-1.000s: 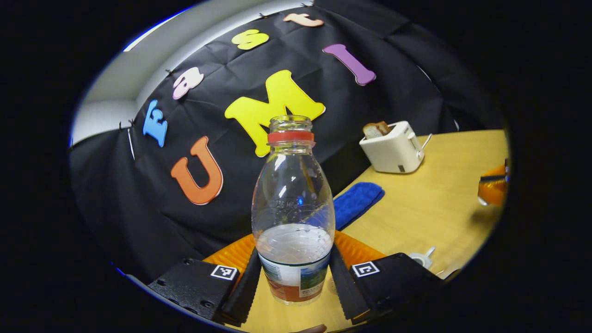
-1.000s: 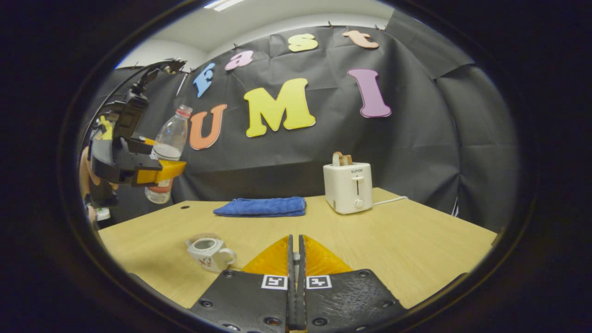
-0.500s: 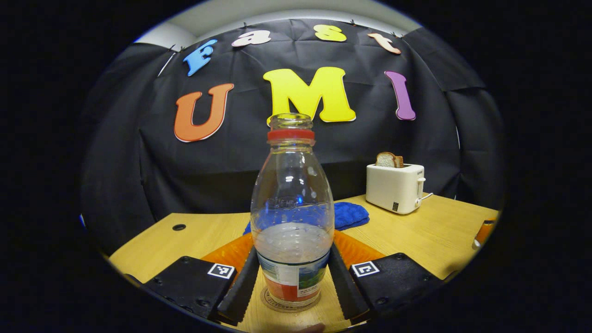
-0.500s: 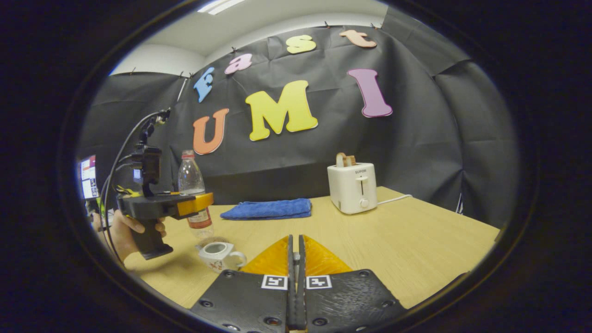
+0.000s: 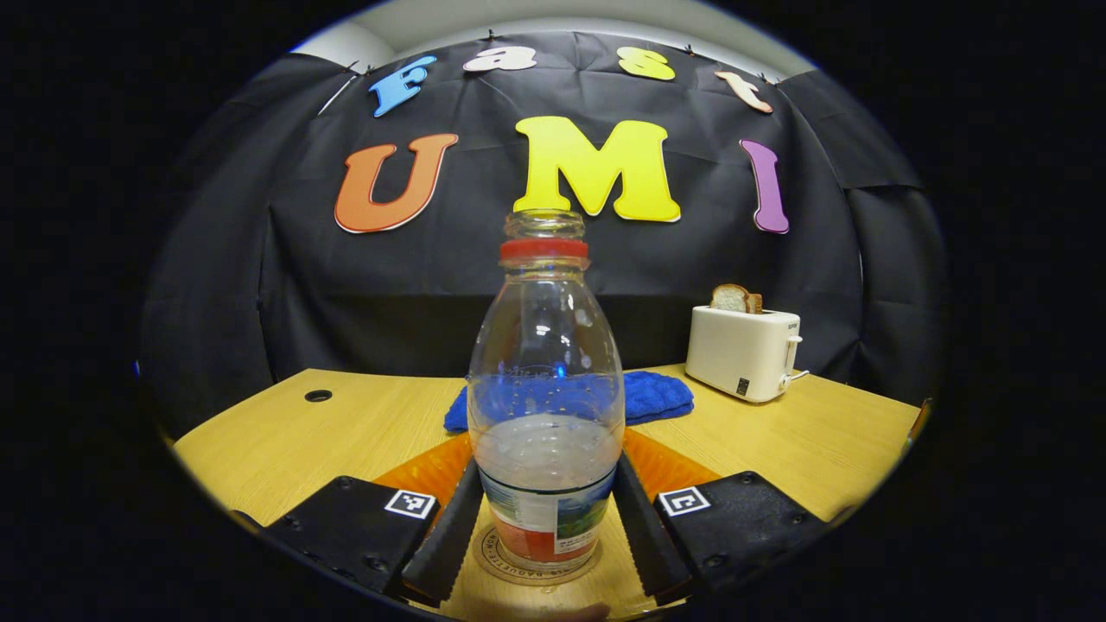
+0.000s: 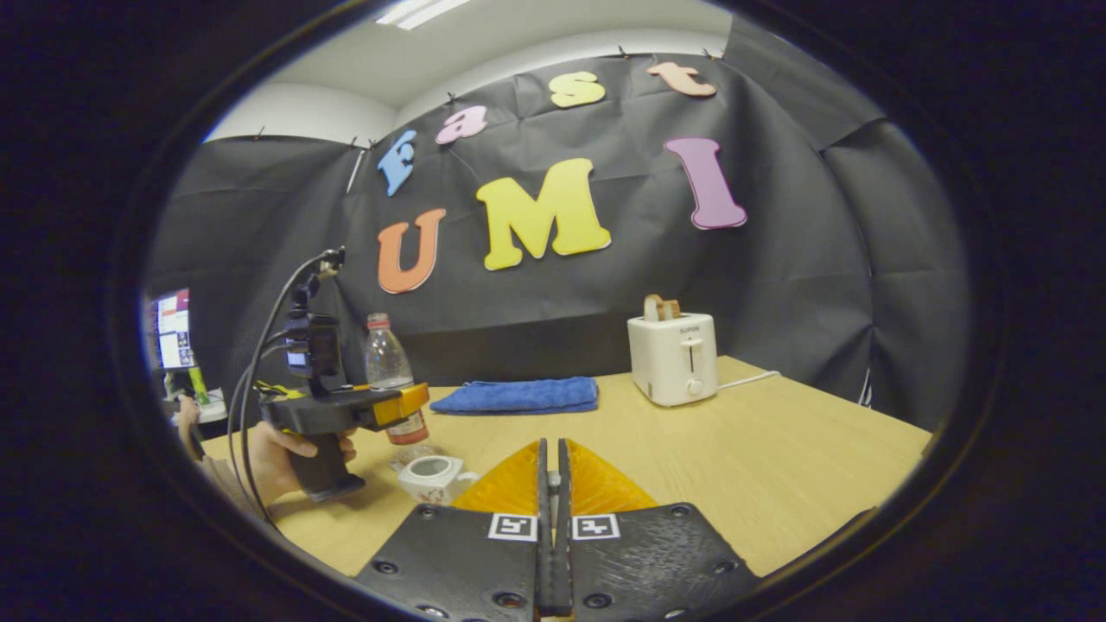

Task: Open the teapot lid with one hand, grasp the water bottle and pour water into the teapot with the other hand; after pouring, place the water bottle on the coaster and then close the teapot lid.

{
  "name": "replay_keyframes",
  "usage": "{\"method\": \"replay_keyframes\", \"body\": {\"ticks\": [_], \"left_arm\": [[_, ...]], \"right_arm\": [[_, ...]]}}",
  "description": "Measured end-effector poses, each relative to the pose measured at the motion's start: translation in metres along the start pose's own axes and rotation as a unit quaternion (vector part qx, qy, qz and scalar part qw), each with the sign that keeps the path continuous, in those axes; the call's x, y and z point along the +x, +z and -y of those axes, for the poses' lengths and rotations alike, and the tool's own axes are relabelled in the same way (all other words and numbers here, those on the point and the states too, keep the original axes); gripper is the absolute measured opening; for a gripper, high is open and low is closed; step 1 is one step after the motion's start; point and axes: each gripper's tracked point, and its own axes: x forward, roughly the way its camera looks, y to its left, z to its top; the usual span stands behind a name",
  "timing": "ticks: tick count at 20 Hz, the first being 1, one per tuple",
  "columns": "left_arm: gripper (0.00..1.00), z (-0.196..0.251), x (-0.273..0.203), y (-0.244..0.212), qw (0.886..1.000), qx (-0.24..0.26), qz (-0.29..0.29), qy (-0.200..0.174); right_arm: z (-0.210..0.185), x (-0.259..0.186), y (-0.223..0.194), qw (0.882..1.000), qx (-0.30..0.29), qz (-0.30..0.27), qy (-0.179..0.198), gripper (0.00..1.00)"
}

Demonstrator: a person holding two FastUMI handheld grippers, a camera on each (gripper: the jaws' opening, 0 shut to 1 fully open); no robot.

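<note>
In the left gripper view, taking the water bottle point(image 5: 546, 389) as the landmark, a small dark hole in the wooden table point(image 5: 285, 432) lies well to its left. The left gripper point(image 5: 546, 540) has its two fingers pressed against the bottle's lower sides, pinching it; the bottle stands upright, uncapped, about a third full, with its base on or just above the round coaster point(image 5: 536, 566), contact hard to judge. Behind the bottle a folded blue towel point(image 5: 657, 397) lies on the table, partly hidden by the bottle's body. Farther right of the bottle stands a white toaster point(image 5: 745, 352) with a slice of bread sticking out of the top. In the right gripper view, a hand point(image 6: 276, 449) left of the bottle holds the left gripper's handle, with cables rising from it. Just right of and in front of the bottle sits the white teapot point(image 6: 432, 477), its top open, partly hidden behind the right gripper's body. The right gripper point(image 6: 550, 518) has its fingers pressed together, something small seemingly caught between them, though what it is cannot be told.
</note>
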Motion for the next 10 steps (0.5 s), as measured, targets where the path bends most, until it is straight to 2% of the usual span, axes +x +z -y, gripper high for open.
{"method": "replay_keyframes", "body": {"ticks": [6,10], "left_arm": [[0.8,-0.005,0.002,-0.009,1.0,-0.018,0.0,-0.016],[0.82,-0.001,0.001,-0.012,1.0,0.003,-0.008,-0.018]], "right_arm": [[-0.017,0.009,-0.013,1.0,-0.019,-0.012,0.01,0.0],[-0.028,0.015,-0.028,0.999,-0.019,-0.036,0.024,0.0]]}}
